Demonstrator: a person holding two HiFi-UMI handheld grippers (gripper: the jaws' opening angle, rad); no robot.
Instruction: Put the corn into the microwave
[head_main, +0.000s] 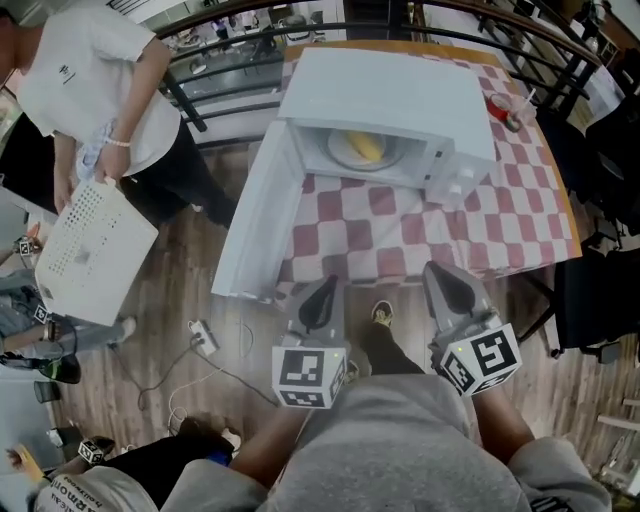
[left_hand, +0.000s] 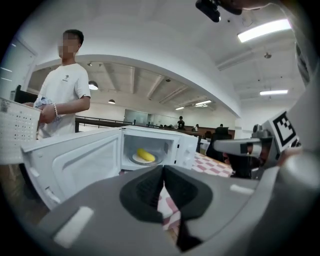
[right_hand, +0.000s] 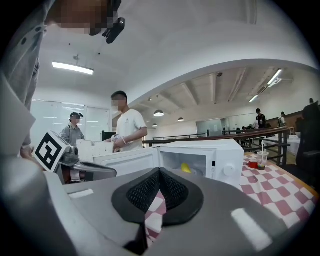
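Off the table, left gripper and right gripper sit side by side, both pinched closed, empty, clear of the microwave door.

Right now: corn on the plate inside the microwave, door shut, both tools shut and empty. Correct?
No: the door is open, swung out to the left in the head view. The rest holds: corn on the plate inside the microwave, left tool and right tool shut and empty.

Open door left of microwave mouth
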